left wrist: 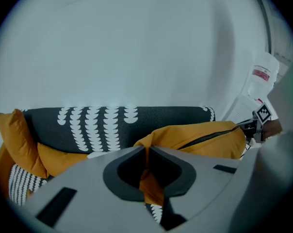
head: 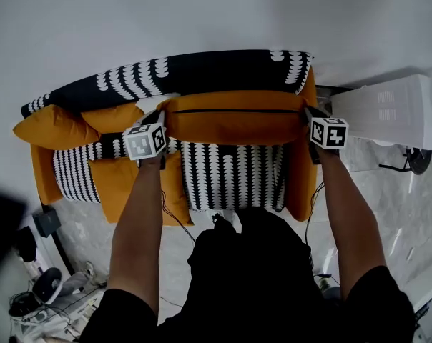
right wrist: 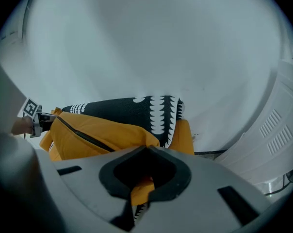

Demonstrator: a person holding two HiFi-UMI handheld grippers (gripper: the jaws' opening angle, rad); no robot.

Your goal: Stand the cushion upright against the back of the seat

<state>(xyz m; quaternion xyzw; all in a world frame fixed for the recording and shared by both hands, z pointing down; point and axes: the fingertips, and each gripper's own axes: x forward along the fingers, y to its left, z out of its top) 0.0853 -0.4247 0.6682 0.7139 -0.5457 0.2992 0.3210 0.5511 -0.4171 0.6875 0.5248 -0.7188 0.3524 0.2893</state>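
A big orange cushion (head: pixel 234 118) with a dark zip along its top edge stands on the patterned seat (head: pixel 227 174), close to the black backrest (head: pixel 194 73) of the sofa. My left gripper (head: pixel 161 120) is shut on the cushion's left end, and orange fabric (left wrist: pixel 151 186) shows between its jaws. At the other end my right gripper (head: pixel 309 116) is shut on the cushion's right corner, where orange cloth (right wrist: pixel 141 188) is pinched. The cushion (left wrist: pixel 200 137) stretches between both grippers, and it (right wrist: pixel 100 135) reaches toward the far hand.
Smaller orange pillows (head: pixel 55 127) lie on the sofa's left part, with an orange seat pad (head: pixel 126 184) below them. The orange armrest (head: pixel 302 170) bounds the seat on the right. A white appliance (head: pixel 395 109) stands right of the sofa, and cables and gear (head: pixel 44 291) lie on the floor.
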